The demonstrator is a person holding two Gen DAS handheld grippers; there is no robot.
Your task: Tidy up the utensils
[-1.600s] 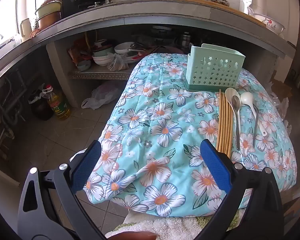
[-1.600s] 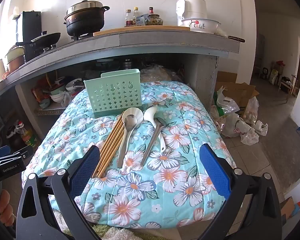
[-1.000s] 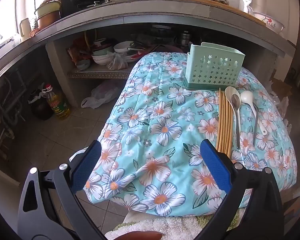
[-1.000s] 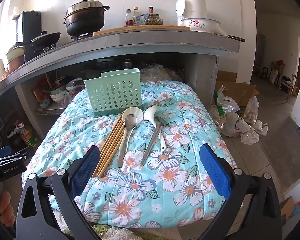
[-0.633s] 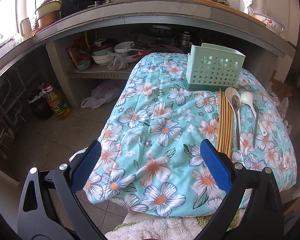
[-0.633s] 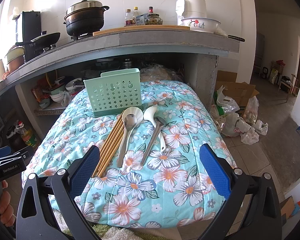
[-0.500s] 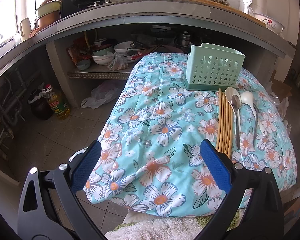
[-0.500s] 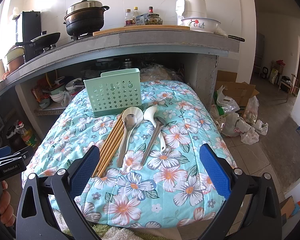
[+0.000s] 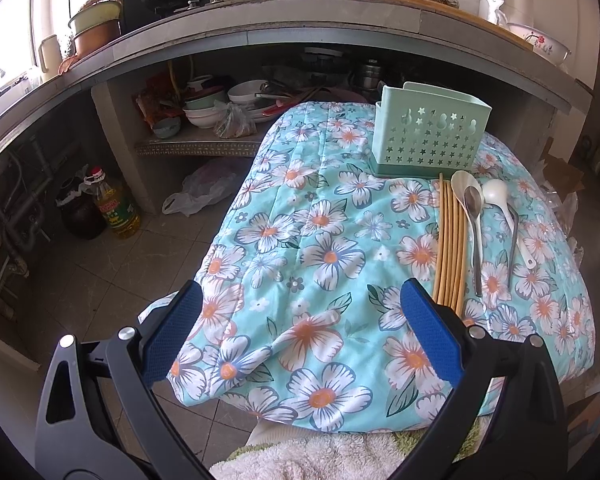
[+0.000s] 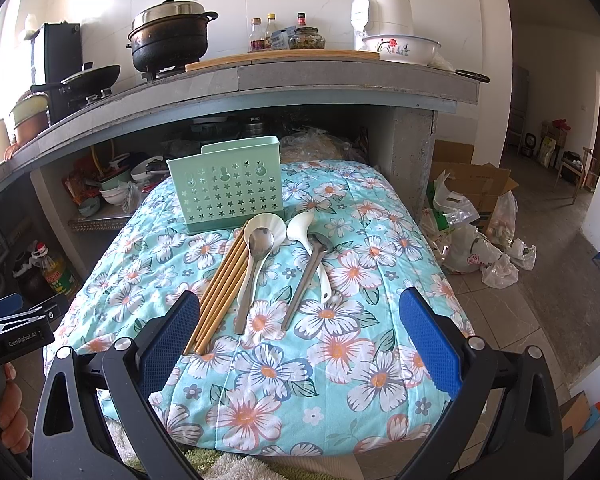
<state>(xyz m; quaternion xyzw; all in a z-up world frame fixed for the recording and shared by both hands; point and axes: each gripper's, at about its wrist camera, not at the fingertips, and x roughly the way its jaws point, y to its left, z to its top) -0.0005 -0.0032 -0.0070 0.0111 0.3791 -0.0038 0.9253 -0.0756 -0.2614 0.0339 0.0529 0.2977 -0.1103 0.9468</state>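
A mint green perforated utensil holder (image 10: 225, 187) (image 9: 427, 137) stands upright at the far end of a floral-covered table (image 10: 360, 344). In front of it lie several wooden chopsticks (image 10: 220, 290) (image 9: 450, 248), a metal spoon (image 10: 256, 264) resting on a white ladle-spoon (image 10: 265, 222), plus a second metal spoon (image 10: 306, 280) crossing a white spoon (image 10: 314, 254). My right gripper (image 10: 299, 330) hovers open over the near table end, short of the utensils. My left gripper (image 9: 300, 328) is open over the table's near left corner, with nothing between its fingers (image 9: 172, 332).
A kitchen counter (image 10: 300, 80) with pots, bottles and a bowl overhangs behind the table. Under it sit dishes on a shelf (image 9: 204, 144). An oil bottle (image 9: 114, 208) stands on the floor at left. Plastic bags and a cardboard box (image 10: 472, 200) lie on the right. A hand (image 10: 10, 412) holds the left gripper.
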